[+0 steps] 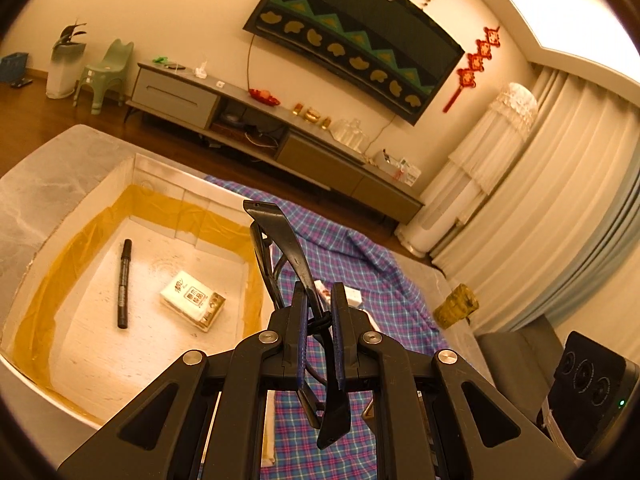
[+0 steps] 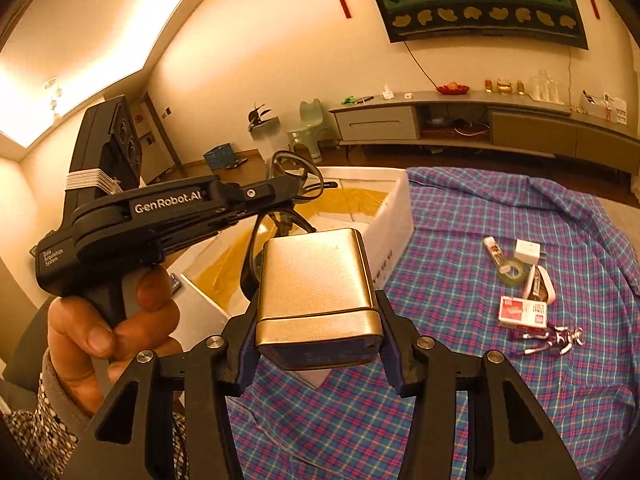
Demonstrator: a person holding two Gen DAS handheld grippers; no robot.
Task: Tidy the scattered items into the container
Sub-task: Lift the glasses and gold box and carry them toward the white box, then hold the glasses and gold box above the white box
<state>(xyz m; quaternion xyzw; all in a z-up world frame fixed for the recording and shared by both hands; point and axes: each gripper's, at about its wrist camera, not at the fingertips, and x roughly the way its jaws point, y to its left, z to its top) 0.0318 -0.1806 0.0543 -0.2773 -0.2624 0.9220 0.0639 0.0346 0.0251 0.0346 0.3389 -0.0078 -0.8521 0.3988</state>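
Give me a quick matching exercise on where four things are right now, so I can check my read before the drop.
Things:
1. glasses
2. gold tin
3. black marker
4. tape roll

Places:
A. lying in the white box
B. on the checked cloth
C. clamped in the left tool
D. clamped in the right tool

Pairs: 1-C, 2-D, 3-A, 4-B

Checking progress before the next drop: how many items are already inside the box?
2. A black marker lies on the box floor toward its left side; a tissue pack lies right of it. The near corner is hidden behind the left gripper.
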